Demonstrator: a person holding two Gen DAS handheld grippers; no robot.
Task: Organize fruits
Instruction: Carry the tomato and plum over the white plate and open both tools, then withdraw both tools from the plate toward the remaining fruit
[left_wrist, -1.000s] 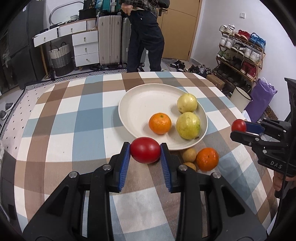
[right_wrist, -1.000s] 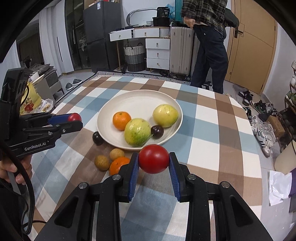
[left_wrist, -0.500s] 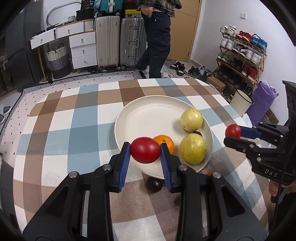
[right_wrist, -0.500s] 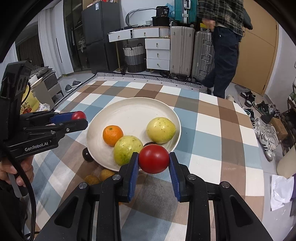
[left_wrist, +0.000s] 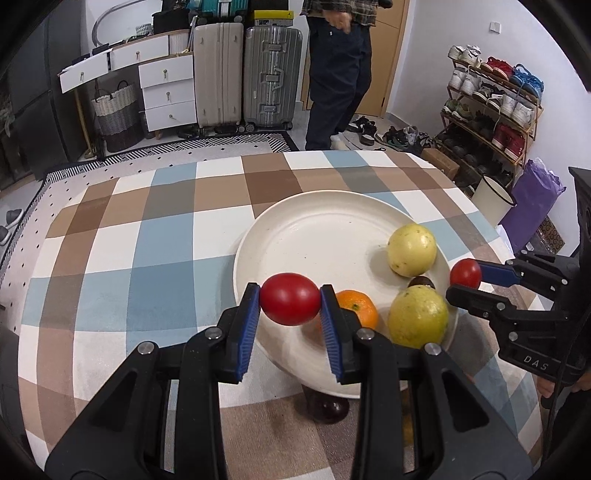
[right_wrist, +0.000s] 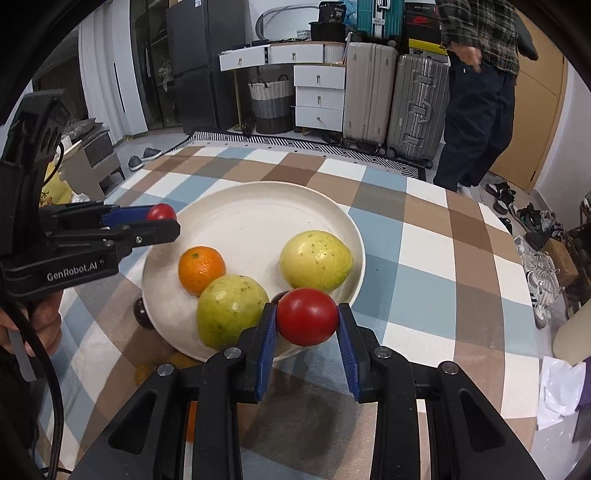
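Through my left wrist camera, my left gripper (left_wrist: 290, 300) was clamped on a red tomato (left_wrist: 290, 298), held over the near left rim of the cream plate (left_wrist: 295, 236). On the plate lay a mandarin (left_wrist: 360, 309) just behind my right-hand pad and two yellow-green guavas (left_wrist: 412, 249), with a dark plum (left_wrist: 421, 282) between them. Another dark plum (left_wrist: 328, 408) sat on the checked tablecloth (left_wrist: 110, 258) just below the plate's near edge. At the right, my right gripper (left_wrist: 466, 274) pinched a second tomato (left_wrist: 465, 272).

Through my right wrist camera, my right gripper (right_wrist: 306, 317) was closed on its tomato (right_wrist: 306, 316), over the plate's (right_wrist: 240, 206) near rim beside the nearer guava (right_wrist: 231, 310). The mandarin (right_wrist: 201, 269) and farther guava (right_wrist: 315, 260) lay beyond. My left gripper (right_wrist: 161, 216) held its tomato (right_wrist: 161, 211) over the plate's left edge.
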